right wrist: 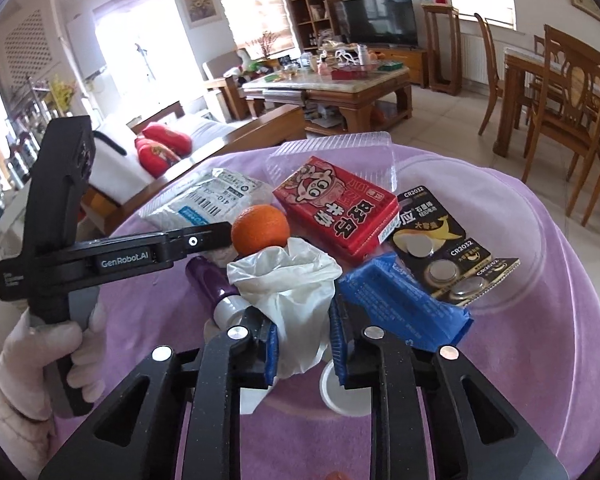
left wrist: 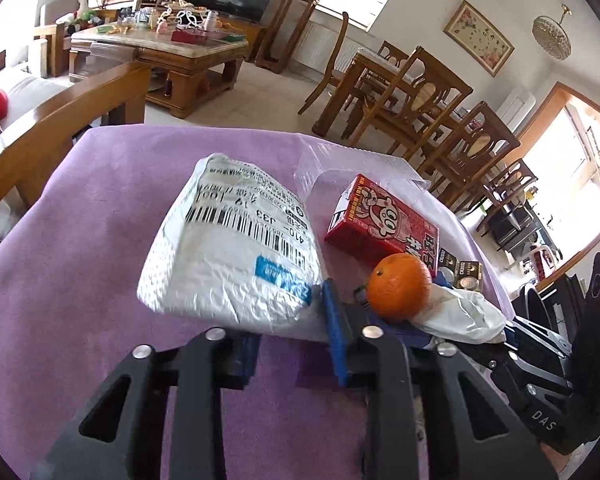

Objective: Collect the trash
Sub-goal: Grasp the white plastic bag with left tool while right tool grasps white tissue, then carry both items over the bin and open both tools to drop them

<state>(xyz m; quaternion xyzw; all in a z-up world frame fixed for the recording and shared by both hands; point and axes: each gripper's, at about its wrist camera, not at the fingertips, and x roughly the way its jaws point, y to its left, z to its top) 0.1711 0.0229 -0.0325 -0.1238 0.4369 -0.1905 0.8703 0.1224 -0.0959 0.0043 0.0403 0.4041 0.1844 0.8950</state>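
Observation:
A white mailer bag (left wrist: pixel 236 248) with a barcode label lies on the purple cloth (left wrist: pixel 72 240). My left gripper (left wrist: pixel 288 328) is shut on its near edge, blue pads on either side. A crumpled white plastic bag (right wrist: pixel 288 284) sits pinched between the pads of my right gripper (right wrist: pixel 302 320). Beside it lie an orange (right wrist: pixel 260 228), a red drink carton (right wrist: pixel 336 204), a coin-battery card (right wrist: pixel 444 248), a blue packet (right wrist: pixel 404 300), a purple tube (right wrist: pixel 212 280) and a white cap (right wrist: pixel 340 392). A gloved hand (right wrist: pixel 40 344) holds the left gripper.
A clear plastic clamshell (right wrist: pixel 332 148) lies behind the carton. A wooden sofa arm (left wrist: pixel 60 120) stands close to the table's far left edge. Dining chairs (left wrist: pixel 440 112) stand to the right, and a cluttered coffee table (left wrist: pixel 172 48) farther back.

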